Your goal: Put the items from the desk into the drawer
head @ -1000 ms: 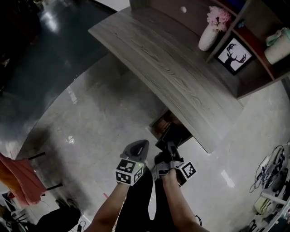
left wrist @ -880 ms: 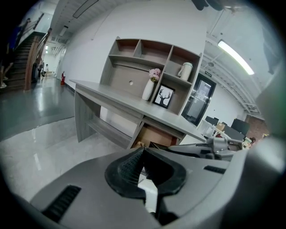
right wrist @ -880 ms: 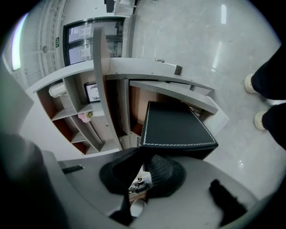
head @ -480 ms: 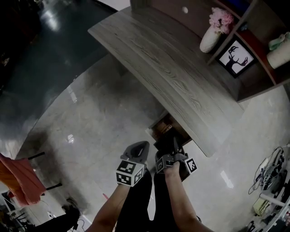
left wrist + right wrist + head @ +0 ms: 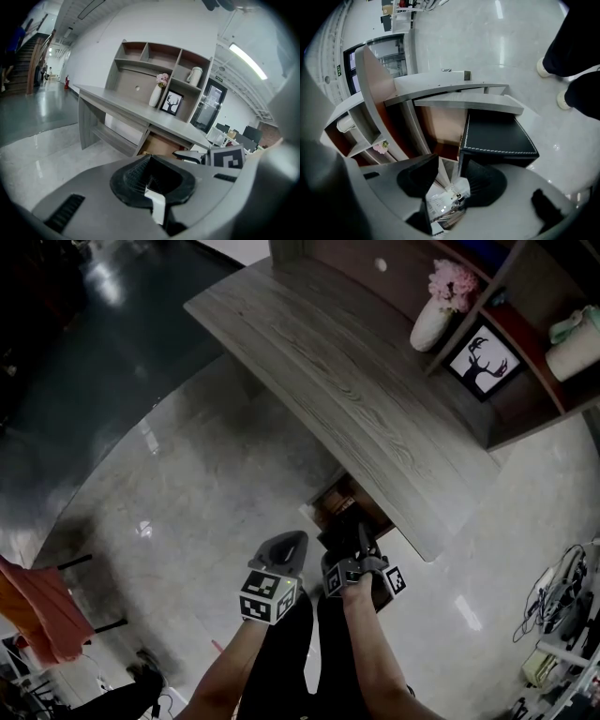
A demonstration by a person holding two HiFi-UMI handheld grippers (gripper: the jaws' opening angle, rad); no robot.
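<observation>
Worry: black box [image 5: 497, 136] looks perched at the drawer [image 5: 440, 126] mouth, could tip out if snagged | right gripper [image 5: 450, 180] jaws just opened, box edge loose between | left gripper [image 5: 150, 176] closed, empty

left hand-held gripper [image 5: 289, 543] and right hand-held gripper [image 5: 354, 538]: grey shells, black ribbed pads [image 5: 133, 174], black-and-white marker cubes [image 5: 269, 596]; black trousers [image 5: 291, 652].

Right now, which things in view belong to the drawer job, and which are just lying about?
Part of the job:
- black leather-look box with white stitching, at the drawer mouth
- open brown wooden drawer
- grey wood-grain desk

Just lying about:
- white vase of pink flowers
- black-framed deer picture
- white jug
- tangled cables
</observation>
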